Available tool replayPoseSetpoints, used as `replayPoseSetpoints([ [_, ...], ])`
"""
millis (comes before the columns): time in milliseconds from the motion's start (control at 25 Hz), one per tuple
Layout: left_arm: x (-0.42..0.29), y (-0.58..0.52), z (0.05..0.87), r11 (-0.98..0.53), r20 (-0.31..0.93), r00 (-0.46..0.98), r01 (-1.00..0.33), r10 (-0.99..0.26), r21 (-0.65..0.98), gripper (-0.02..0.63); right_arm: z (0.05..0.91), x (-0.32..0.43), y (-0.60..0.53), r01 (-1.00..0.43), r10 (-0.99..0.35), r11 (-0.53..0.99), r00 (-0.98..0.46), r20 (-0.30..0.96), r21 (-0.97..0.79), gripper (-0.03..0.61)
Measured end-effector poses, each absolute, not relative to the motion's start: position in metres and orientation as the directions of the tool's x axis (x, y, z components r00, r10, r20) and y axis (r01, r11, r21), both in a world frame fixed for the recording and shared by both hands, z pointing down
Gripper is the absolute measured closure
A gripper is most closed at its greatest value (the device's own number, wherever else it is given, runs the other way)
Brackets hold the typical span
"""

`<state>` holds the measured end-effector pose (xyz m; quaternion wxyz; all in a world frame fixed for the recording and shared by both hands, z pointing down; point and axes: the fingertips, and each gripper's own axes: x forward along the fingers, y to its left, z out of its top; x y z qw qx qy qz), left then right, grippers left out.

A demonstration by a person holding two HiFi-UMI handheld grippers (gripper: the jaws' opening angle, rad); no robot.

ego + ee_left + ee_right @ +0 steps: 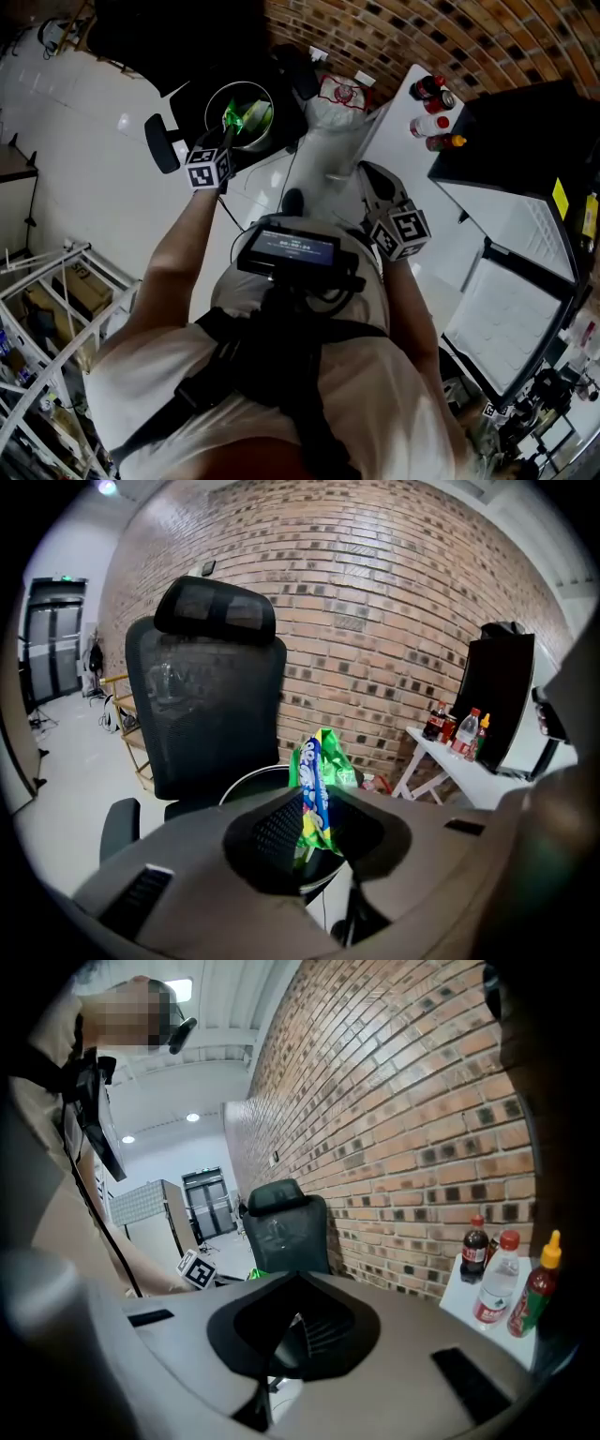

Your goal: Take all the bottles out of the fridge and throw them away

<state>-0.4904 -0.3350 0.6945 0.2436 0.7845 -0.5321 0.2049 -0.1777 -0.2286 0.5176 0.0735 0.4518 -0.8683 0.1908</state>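
My left gripper point(229, 129) is shut on a crumpled green bottle point(246, 117) with a blue and yellow label, held just above the round rim of a dark bin point(212, 101). In the left gripper view the bottle point(320, 778) stands upright between the ribbed pads, over the bin's rim point(246, 782). My right gripper point(368, 174) hangs lower at the right with nothing in it. In its own view the jaws point(292, 1327) meet. A cola bottle point(427, 87), a water bottle point(429, 125) and a red sauce bottle point(445, 142) stand on the white table point(398, 122).
The black fridge point(525, 141) stands open at the right, its door point(506, 309) swung toward me. A black office chair point(208, 696) is behind the bin, against the brick wall. A white plastic bag point(339, 117) lies between bin and table. Shelving point(47, 300) stands at the left.
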Motion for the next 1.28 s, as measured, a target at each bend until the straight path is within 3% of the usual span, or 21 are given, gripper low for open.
replayPoseSetpoints([
  [320, -0.487, -0.347, 0.703, -0.315, 0.601, 0.322, -0.941, -0.731, 0.121, 0.521, 0.519, -0.164, -0.221, -0.834, -0.781, 0.490, -0.549, 0.298, -0.253, 0.589],
  [360, -0.488, -0.348, 0.703, -0.305, 0.595, 0.312, -0.945, -0.740, 0.116, 0.484, 0.519, -0.162, -0.220, -0.837, -0.784, 0.486, -0.545, 0.297, -0.252, 0.589],
  [400, -0.488, -0.349, 0.702, -0.295, 0.592, 0.304, -0.949, -0.747, 0.116, 0.395, 0.519, -0.161, -0.219, -0.840, -0.788, 0.481, -0.540, 0.296, -0.252, 0.589],
  [440, -0.489, -0.350, 0.701, -0.287, 0.591, 0.298, -0.951, -0.749, 0.115, 0.373, 0.519, -0.159, -0.218, -0.842, -0.791, 0.477, -0.536, 0.295, -0.253, 0.589],
  [840, -0.481, -0.347, 0.680, -0.317, 0.569, 0.307, -0.945, -0.763, 0.086, 0.371, 0.516, -0.155, -0.208, -0.857, -0.814, 0.439, -0.507, 0.282, -0.271, 0.589],
  [1120, -0.465, -0.337, 0.663, -0.373, 0.552, 0.340, -0.926, -0.762, 0.056, 0.606, 0.514, -0.147, -0.196, -0.868, -0.832, 0.416, -0.484, 0.272, -0.273, 0.589],
  [1280, -0.441, -0.332, 0.651, -0.436, 0.522, 0.397, -0.898, -0.755, 0.052, 0.606, 0.515, -0.135, -0.184, -0.878, -0.848, 0.395, -0.462, 0.259, -0.270, 0.589],
])
